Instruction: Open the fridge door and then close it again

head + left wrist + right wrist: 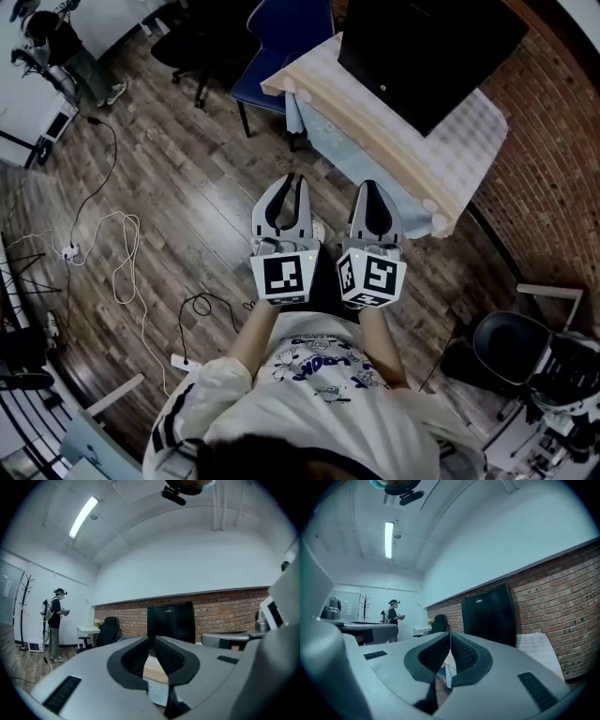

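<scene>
Two grippers are held side by side and level over the wood floor, both pointing at the table (375,145) ahead. The left gripper (292,180) has its jaws drawn in to a narrow slit, with nothing between the pads. The right gripper (371,186) is the same: in the right gripper view its ribbed pads meet at the tips and grip nothing.

The fridge (427,47) is a small black box on the cloth-covered table, with the brick wall (553,169) close behind it. Its dark front lies flat and closed, and faces the person. Neither gripper touches it; both are short of the table's near edge. In the left gripper view the fridge (171,623) stands straight beyond the jaw tips of the left gripper (152,640). In the right gripper view the fridge (490,616) sits a little to the right of the line of the right gripper (450,635).

A blue chair (281,47) stands against the table's left end, and a black office chair (202,42) is farther left. A white cable (127,253) loops over the floor to the left of the grippers.

Another person (56,623) stands well off across the room (near a coat stand (24,606)), under a long ceiling light (84,516).
</scene>
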The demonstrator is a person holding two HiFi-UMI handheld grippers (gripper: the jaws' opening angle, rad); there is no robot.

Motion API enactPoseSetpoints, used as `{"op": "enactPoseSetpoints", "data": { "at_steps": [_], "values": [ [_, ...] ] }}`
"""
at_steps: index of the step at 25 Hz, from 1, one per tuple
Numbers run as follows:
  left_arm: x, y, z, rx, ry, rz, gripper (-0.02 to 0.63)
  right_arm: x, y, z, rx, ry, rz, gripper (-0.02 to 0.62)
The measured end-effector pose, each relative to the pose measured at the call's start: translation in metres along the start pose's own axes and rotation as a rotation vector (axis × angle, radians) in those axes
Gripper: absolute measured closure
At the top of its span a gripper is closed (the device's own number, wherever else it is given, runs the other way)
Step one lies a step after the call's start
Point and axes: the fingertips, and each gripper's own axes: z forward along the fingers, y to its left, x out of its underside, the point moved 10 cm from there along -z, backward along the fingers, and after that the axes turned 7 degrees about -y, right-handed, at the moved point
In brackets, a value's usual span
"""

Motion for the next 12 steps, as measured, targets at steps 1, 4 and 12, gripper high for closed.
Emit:
{"op": "enactPoseSetpoints", "data": {
  "at_steps": [1, 4, 12],
  "values": [
    [0.001, 0.003, 0.007, -0.005, 0.004, 0.000, 0.549, 0.000, -0.001, 0.009, -0.001, 0.001, 0.001, 0.561],
    [0.005, 0.012, 0.033, -0.020, 0.011, 0.002, 0.549, 0.003, -0.005, 0.037, -0.009, 0.005, 0.000, 0.561],
    [0.010, 0.032, 0.121, -0.035, 0.001, 0.002, 0.549, 0.003, -0.023, 0.127, -0.038, -0.003, -0.011, 0.561]
  ]
}}
